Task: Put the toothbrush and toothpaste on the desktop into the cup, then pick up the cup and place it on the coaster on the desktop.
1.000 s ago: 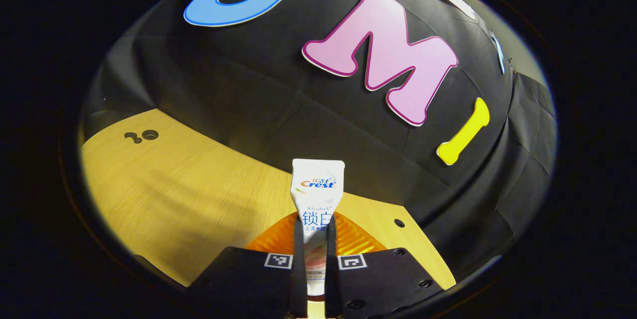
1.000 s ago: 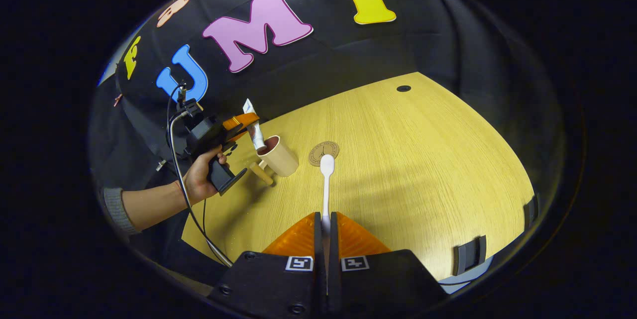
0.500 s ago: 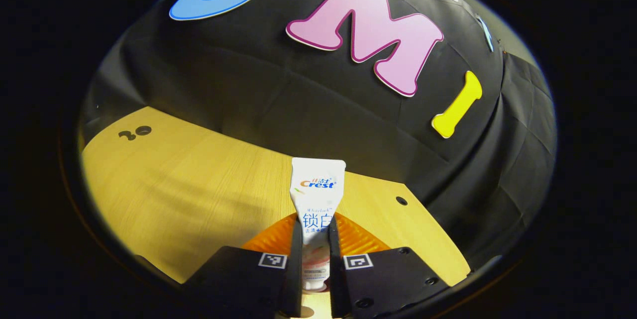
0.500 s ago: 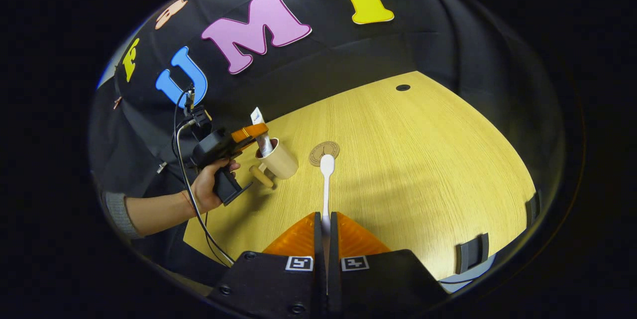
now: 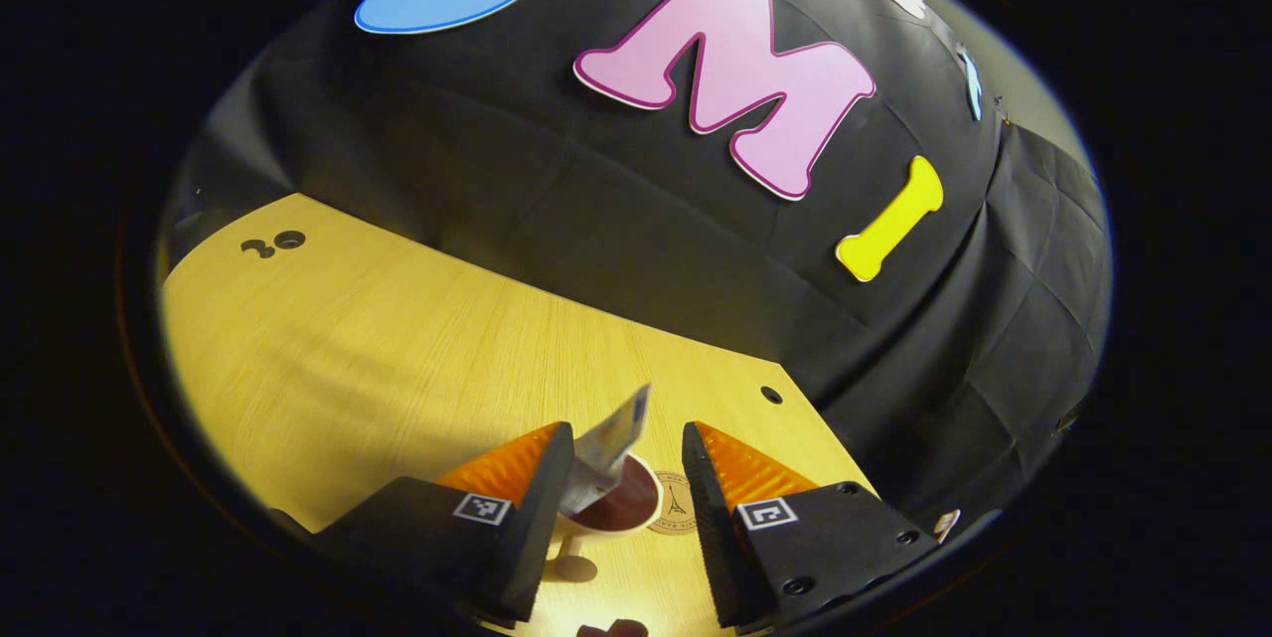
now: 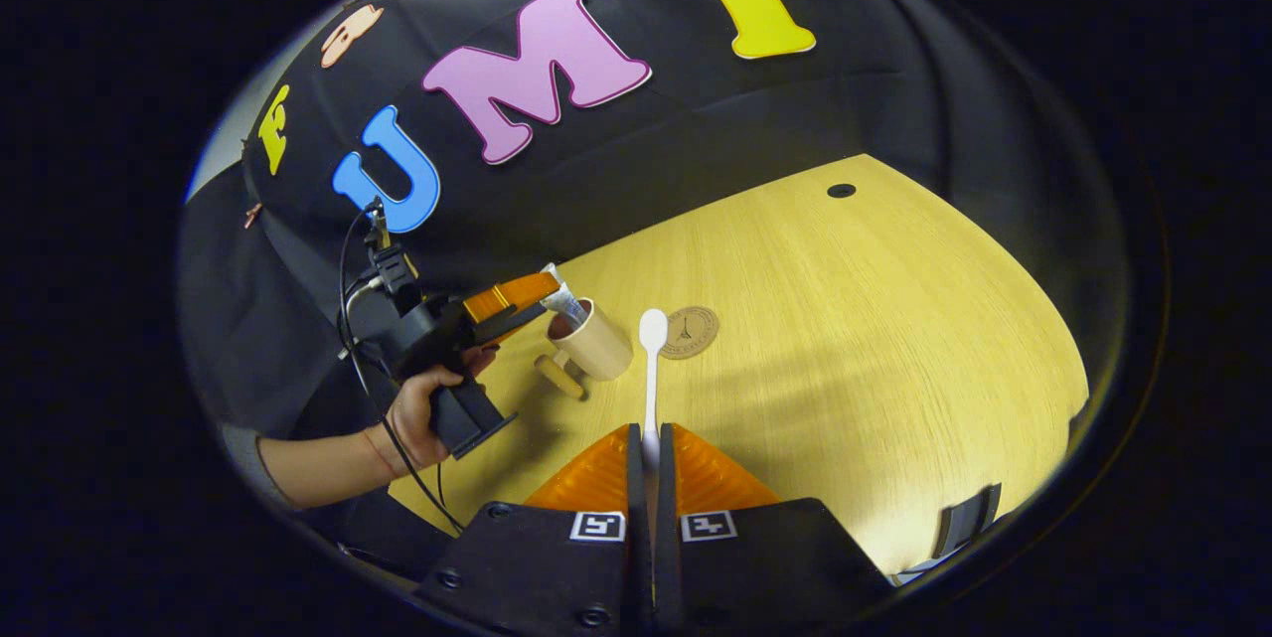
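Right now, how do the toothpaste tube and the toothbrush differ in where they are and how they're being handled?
The toothpaste tube leans tilted inside the cup, free between the open left gripper's fingers; the toothbrush is outside the cup, clamped by the shut right gripper. The tube is flat and wide; the toothbrush is thin and long. Both are mostly white.

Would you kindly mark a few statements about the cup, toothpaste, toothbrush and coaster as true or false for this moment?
1. The left gripper is open. True.
2. The toothpaste lies flat on the desktop. False: it stands tilted in the cup.
3. The right gripper is shut on the toothbrush. True.
4. The cup stands on the coaster. False: it stands beside it.
5. The toothbrush is in the cup. False: it is held clear of it.
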`<action>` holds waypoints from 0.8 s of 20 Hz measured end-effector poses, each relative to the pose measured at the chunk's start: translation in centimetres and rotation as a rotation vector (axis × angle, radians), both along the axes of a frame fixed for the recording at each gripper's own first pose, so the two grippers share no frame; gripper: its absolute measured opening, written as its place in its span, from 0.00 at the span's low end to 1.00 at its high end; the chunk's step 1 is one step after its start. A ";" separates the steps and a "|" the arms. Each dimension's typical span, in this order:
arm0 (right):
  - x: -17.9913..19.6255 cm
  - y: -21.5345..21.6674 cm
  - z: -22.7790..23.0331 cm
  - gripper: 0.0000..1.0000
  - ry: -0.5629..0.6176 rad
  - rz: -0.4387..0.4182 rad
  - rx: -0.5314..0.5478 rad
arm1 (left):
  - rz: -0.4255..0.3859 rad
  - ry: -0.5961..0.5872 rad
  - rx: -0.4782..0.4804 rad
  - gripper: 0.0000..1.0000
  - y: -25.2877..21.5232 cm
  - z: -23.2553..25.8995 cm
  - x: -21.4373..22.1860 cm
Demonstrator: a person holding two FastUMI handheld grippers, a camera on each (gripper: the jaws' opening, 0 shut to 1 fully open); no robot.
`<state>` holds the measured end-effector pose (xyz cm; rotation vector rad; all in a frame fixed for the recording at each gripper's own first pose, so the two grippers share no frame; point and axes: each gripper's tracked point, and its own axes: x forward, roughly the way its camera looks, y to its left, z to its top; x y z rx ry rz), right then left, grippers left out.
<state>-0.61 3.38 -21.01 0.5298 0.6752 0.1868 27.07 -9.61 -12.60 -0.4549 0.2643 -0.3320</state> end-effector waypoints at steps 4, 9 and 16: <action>5.0 2.6 1.8 0.06 -0.066 0.018 0.070 | 0.021 0.006 0.004 0.73 1.5 0.5 -3.0; 12.3 6.4 3.4 0.06 -0.141 0.043 0.125 | 0.069 0.025 -0.010 0.73 3.6 0.5 -6.8; 21.3 9.4 3.4 0.05 -0.185 -0.010 0.201 | 0.120 0.072 -0.018 0.73 4.5 -0.8 -10.7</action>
